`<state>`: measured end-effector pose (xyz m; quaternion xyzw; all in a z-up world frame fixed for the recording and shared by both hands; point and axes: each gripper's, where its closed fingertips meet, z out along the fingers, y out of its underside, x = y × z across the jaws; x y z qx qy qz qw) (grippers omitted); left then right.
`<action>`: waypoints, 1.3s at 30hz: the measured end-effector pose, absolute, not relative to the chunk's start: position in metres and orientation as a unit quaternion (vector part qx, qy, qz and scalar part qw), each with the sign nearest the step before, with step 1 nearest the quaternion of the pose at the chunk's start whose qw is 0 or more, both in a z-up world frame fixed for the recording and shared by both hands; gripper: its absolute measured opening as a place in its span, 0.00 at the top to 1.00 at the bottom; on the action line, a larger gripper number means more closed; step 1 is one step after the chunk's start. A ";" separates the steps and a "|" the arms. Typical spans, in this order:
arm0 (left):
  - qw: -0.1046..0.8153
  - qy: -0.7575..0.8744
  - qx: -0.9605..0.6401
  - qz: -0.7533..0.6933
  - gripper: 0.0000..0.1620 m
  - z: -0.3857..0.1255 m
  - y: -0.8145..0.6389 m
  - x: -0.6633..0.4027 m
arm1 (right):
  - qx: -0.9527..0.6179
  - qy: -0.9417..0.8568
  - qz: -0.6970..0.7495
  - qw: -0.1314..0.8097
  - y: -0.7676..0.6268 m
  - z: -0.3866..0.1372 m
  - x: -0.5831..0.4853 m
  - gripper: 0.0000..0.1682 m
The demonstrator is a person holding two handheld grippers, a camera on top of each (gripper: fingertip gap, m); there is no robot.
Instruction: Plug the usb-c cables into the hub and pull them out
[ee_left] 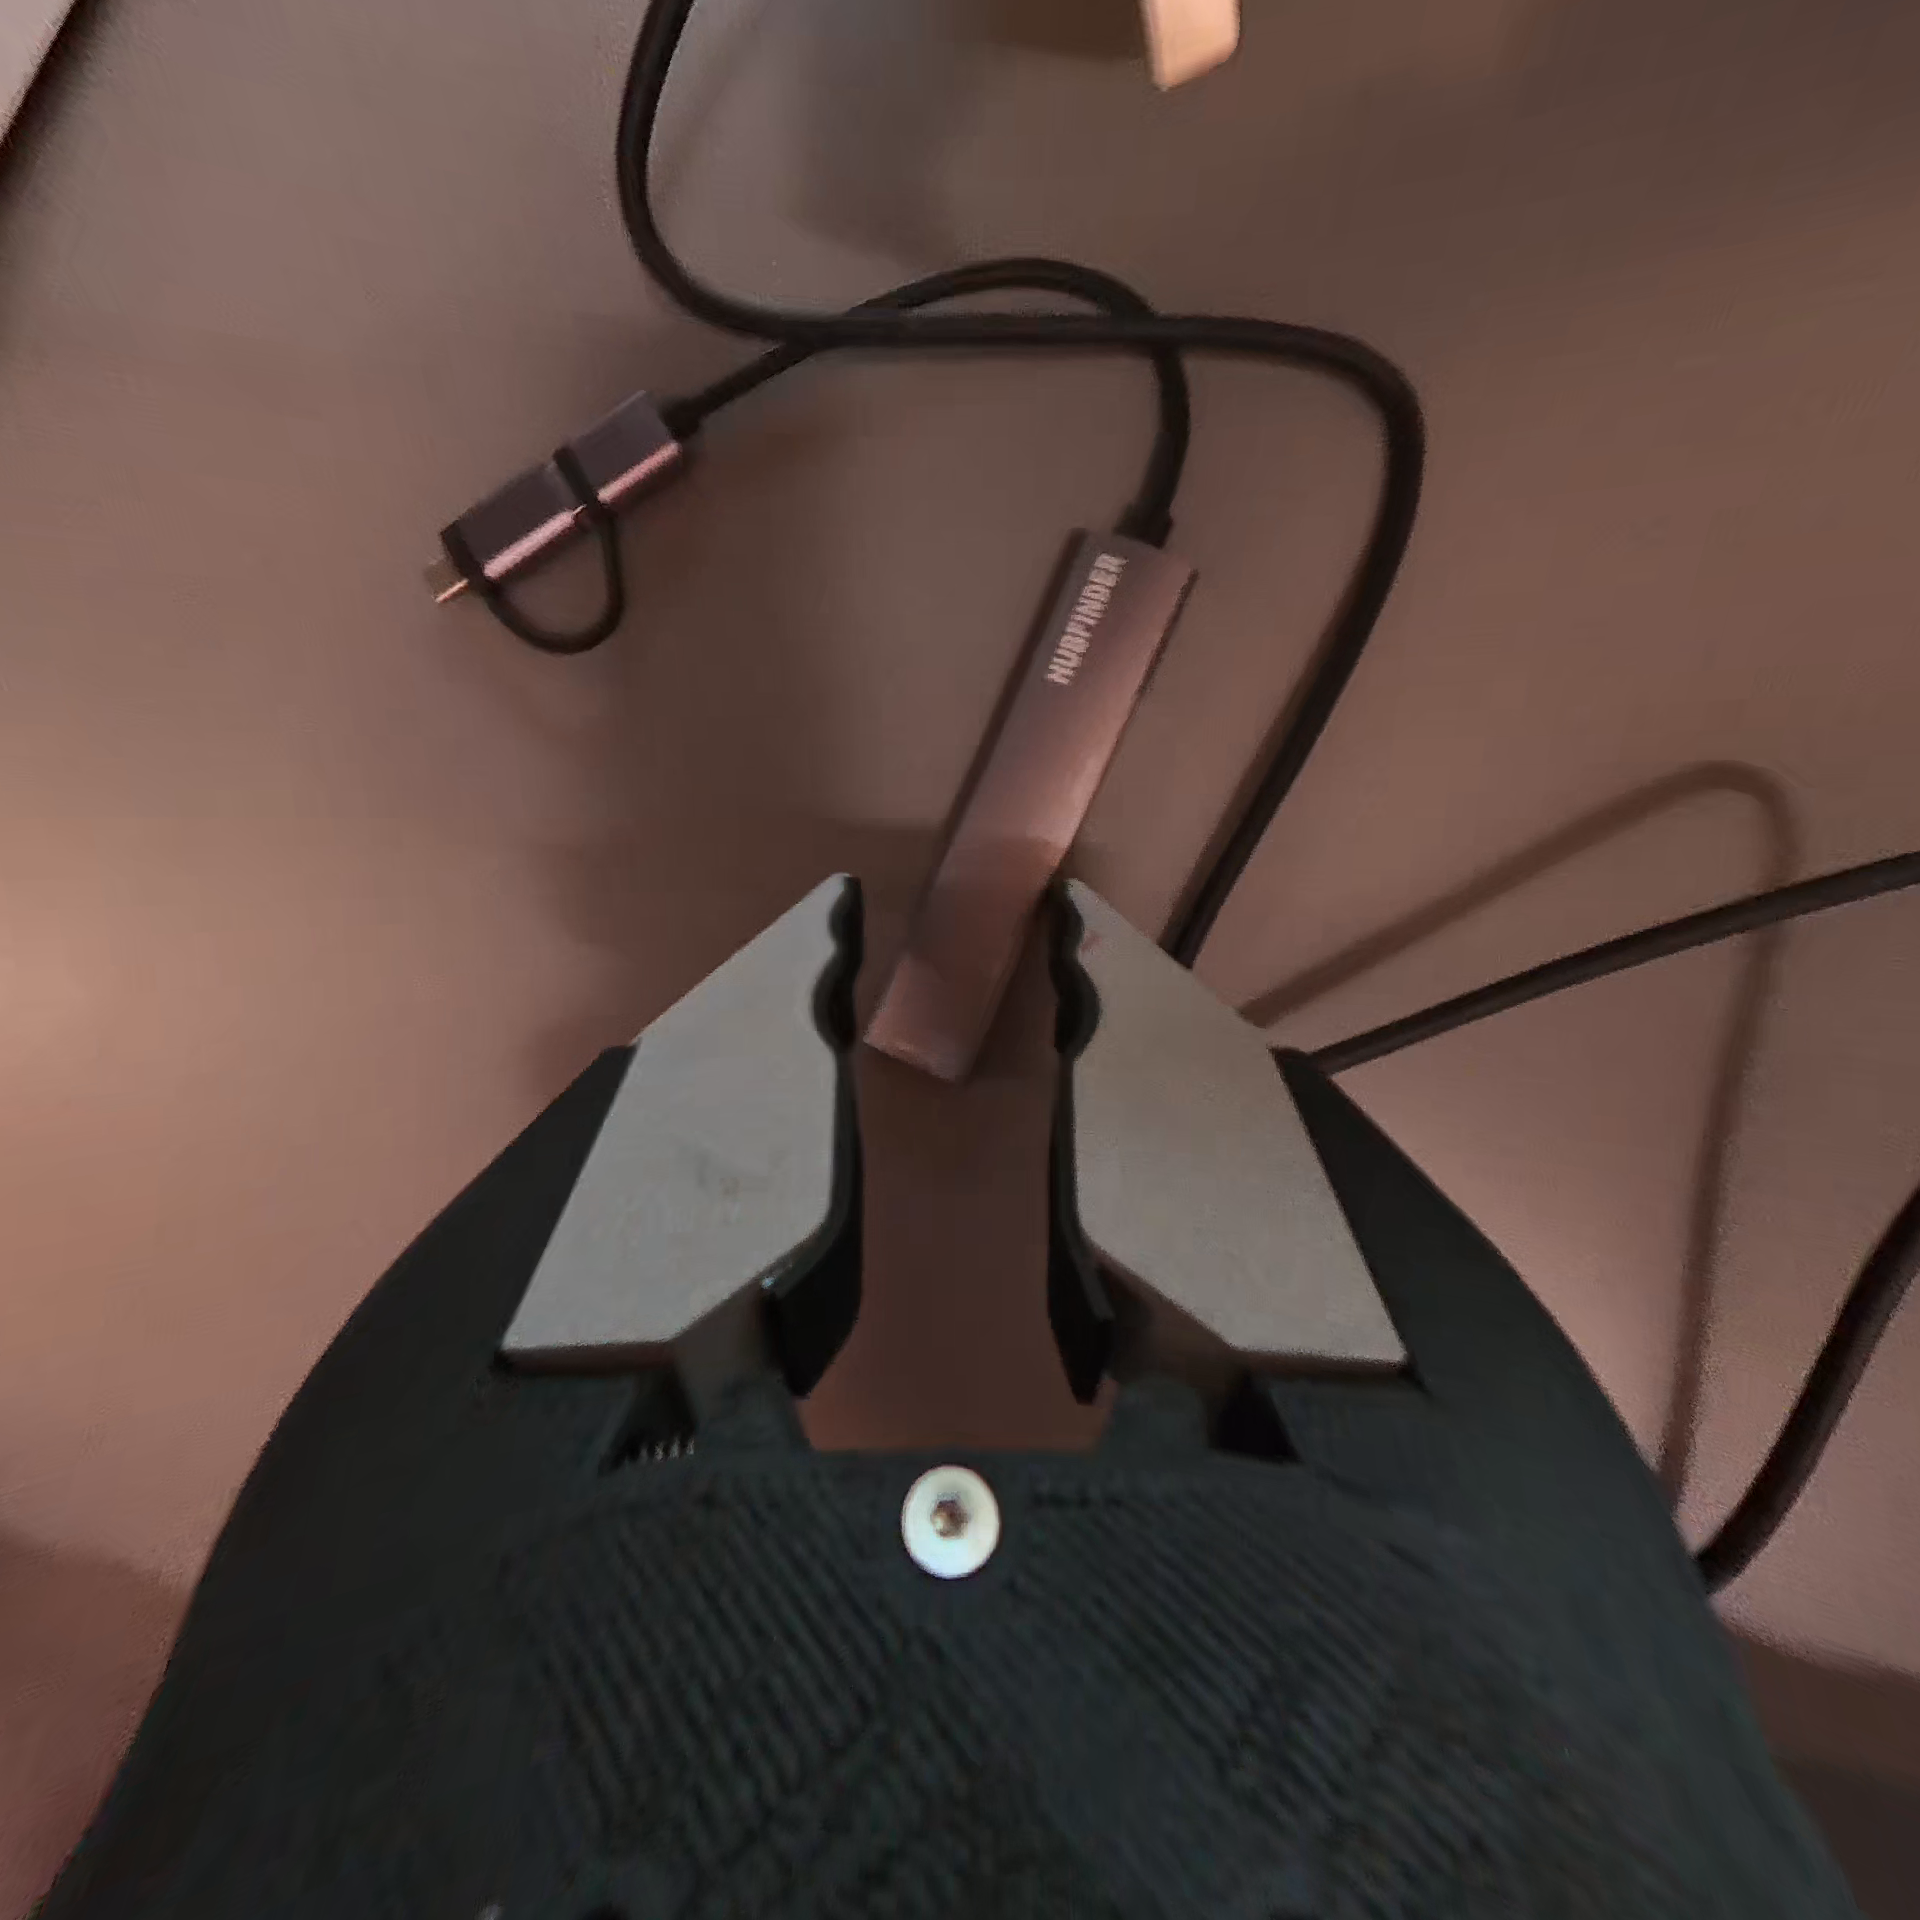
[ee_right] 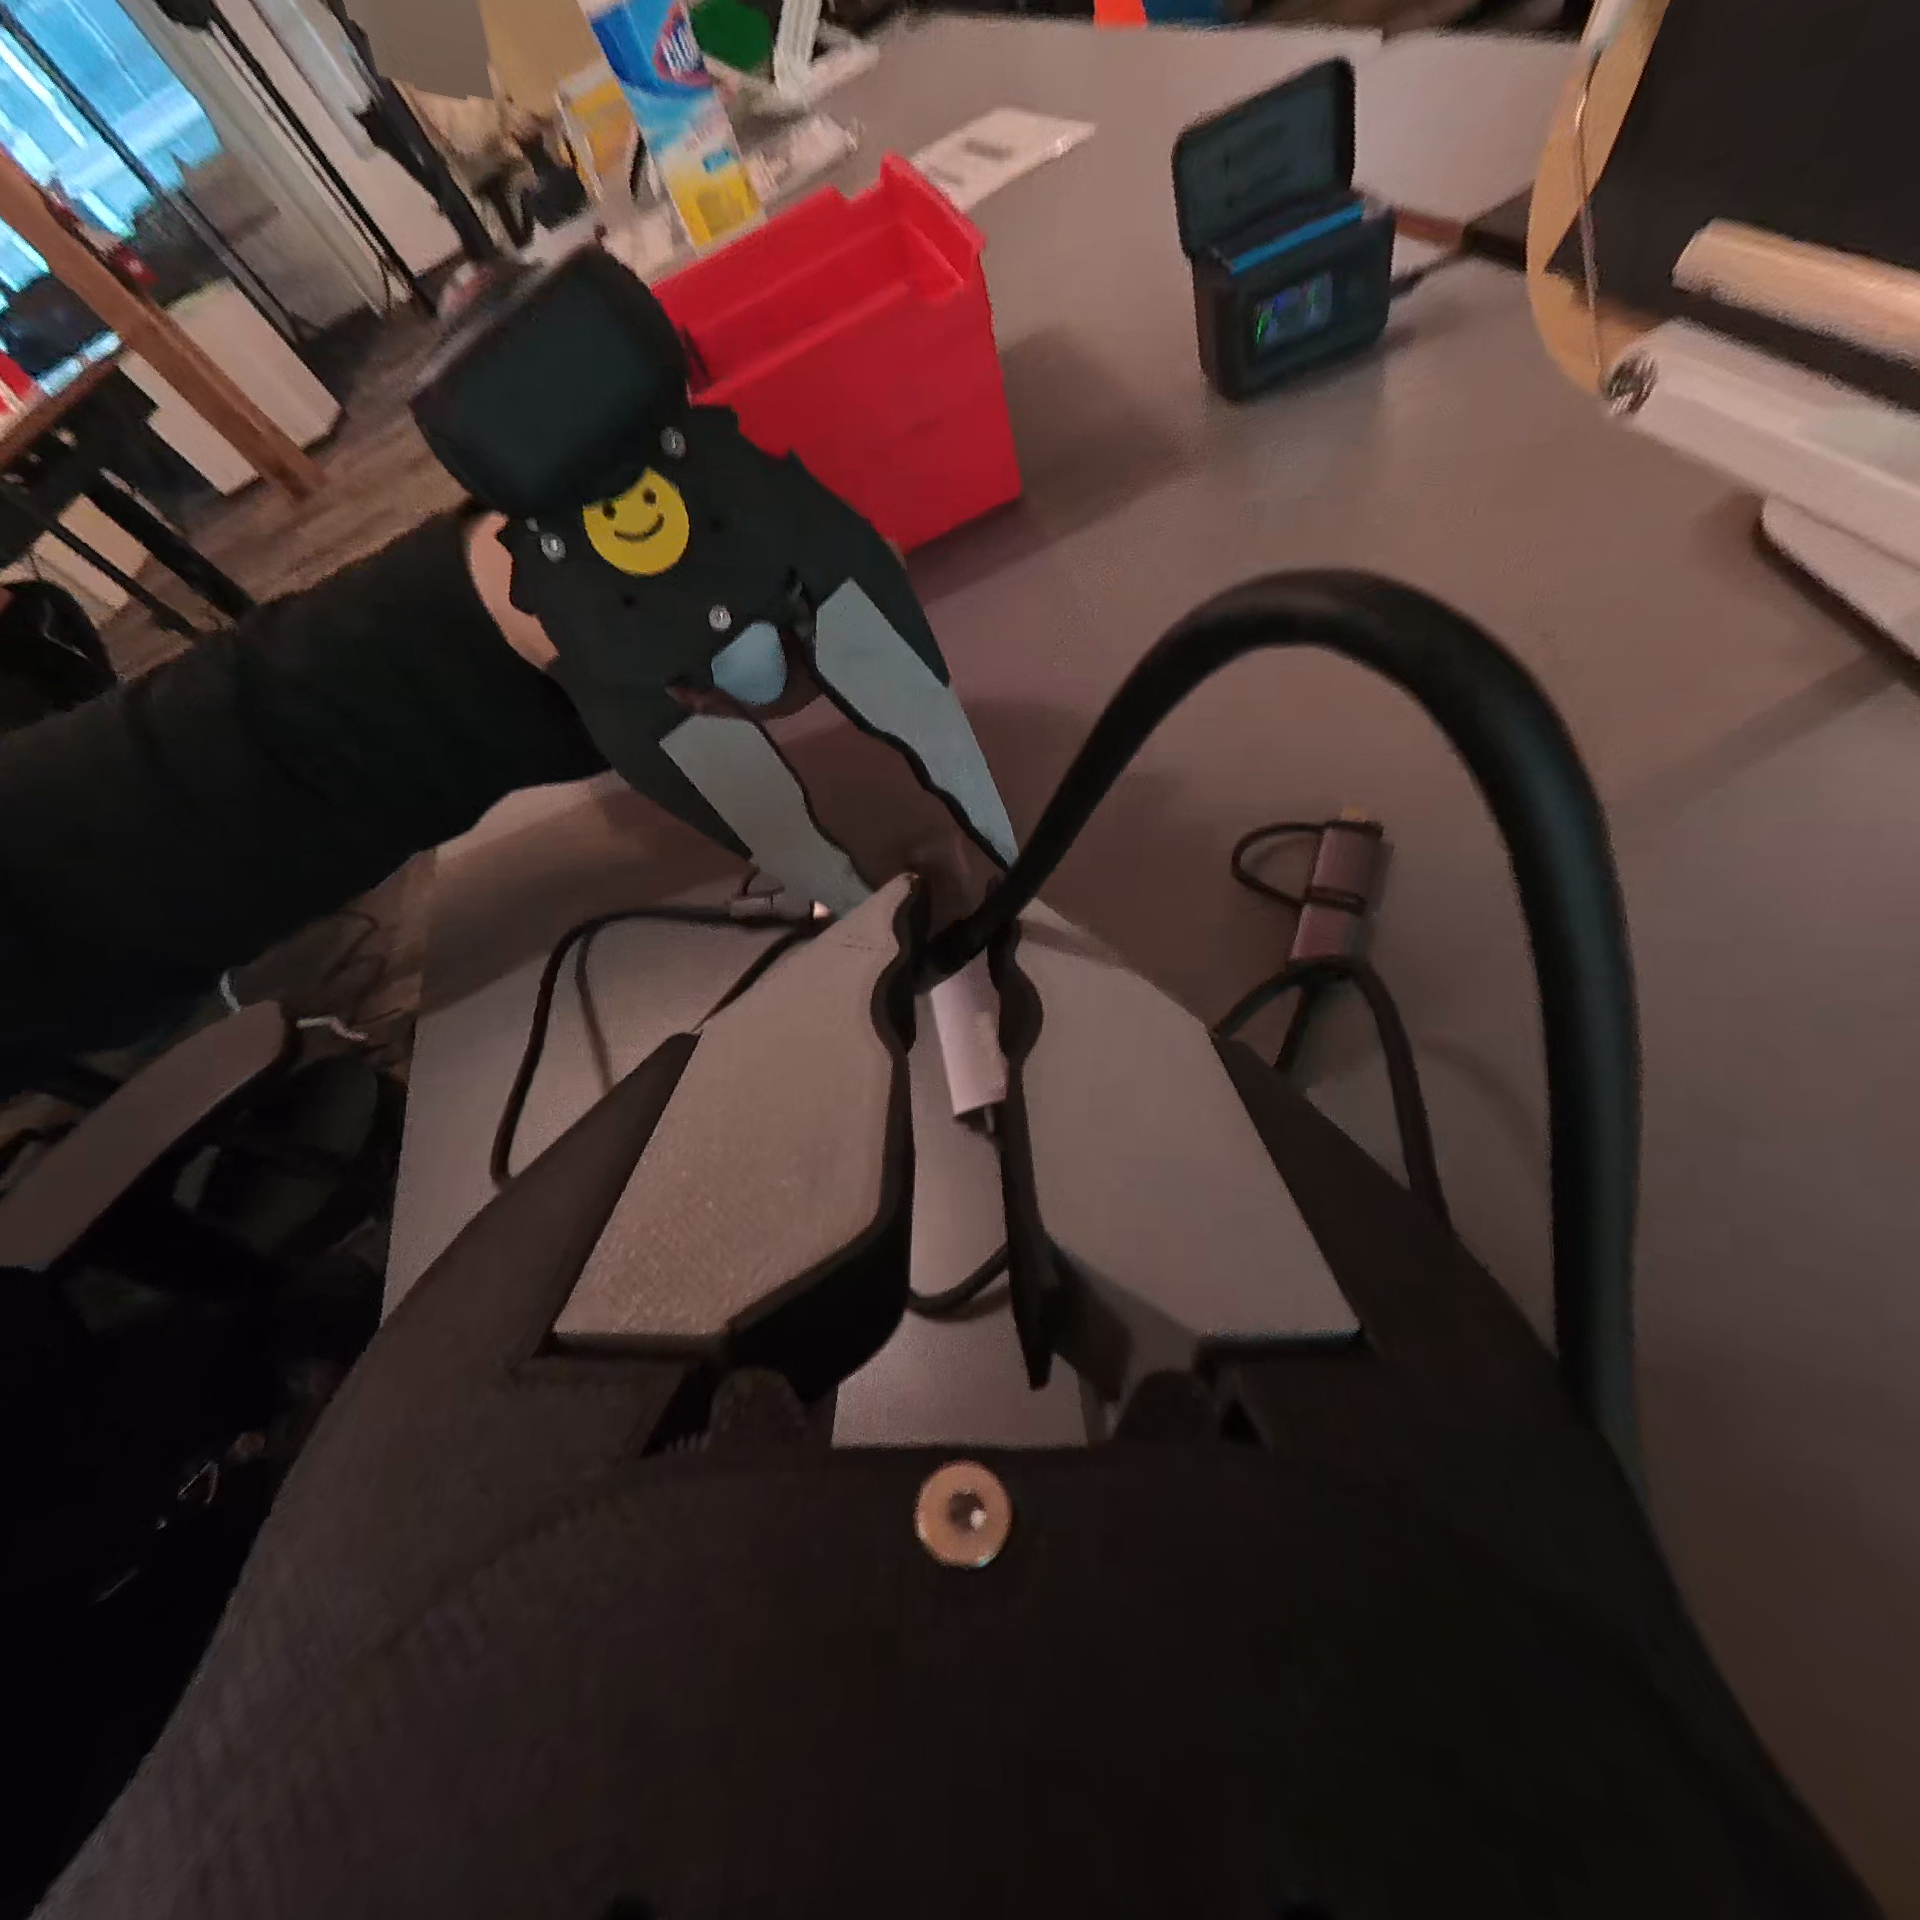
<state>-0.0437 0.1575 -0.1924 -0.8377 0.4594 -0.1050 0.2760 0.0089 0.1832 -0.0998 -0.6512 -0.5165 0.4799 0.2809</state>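
Observation:
The slim grey hub (ee_left: 1049, 748) lies on the brown table, its own black cable (ee_left: 1169, 436) leaving its far end. My left gripper (ee_left: 956, 904) has the hub's near end between its fingers; both jaws touch its sides. It also shows in the right wrist view (ee_right: 920, 873), pointing down at the table. My right gripper (ee_right: 956, 925) is shut on a black usb-c cable (ee_right: 1455, 707) just behind its silver plug (ee_right: 966, 1049). The plug points back between the jaws, and the cable arcs up and to the right. A second plug with a tethered adapter (ee_left: 561, 520) lies loose to the left of the hub.
A red bin (ee_right: 862, 343), an open black case (ee_right: 1288, 249) and a wipes container (ee_right: 675, 114) stand farther back on the table. A person's dark sleeve (ee_right: 260, 748) reaches in from the left. More black cable (ee_left: 1558, 956) crosses the table to the right of the hub. The gap from one gripper's tips to the other's is roughly 11 cm. The open black case (ee_right: 1288, 249) is about 30 cm from my left fingertips and 35 cm from my right.

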 end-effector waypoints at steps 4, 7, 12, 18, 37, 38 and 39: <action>0.339 0.451 -0.812 -0.151 0.86 -0.192 0.165 -0.031 | -0.698 -0.537 0.420 0.219 0.182 -0.133 0.017 0.96; 0.387 0.462 -0.791 -0.109 0.87 -0.189 0.167 -0.035 | -0.733 -0.537 0.359 0.213 0.195 -0.153 0.026 0.96; 0.456 0.484 -0.747 0.005 0.87 -0.166 0.176 -0.046 | -0.770 -0.526 0.312 0.180 0.202 -0.166 0.045 0.98; 0.515 0.440 -0.736 -0.024 0.96 -0.137 0.176 -0.043 | -0.773 -0.516 0.331 0.163 0.195 -0.154 0.054 0.89; 0.493 0.332 -0.802 -0.059 1.00 -0.145 0.188 -0.078 | -0.616 -0.545 0.436 0.364 0.173 -0.071 0.014 0.85; 0.483 0.320 -0.813 -0.051 1.00 -0.150 0.191 -0.083 | -0.604 -0.551 0.441 0.371 0.169 -0.065 0.014 0.85; 0.481 0.302 -0.822 -0.039 1.00 -0.152 0.194 -0.090 | -0.589 -0.553 0.449 0.382 0.165 -0.057 0.015 0.85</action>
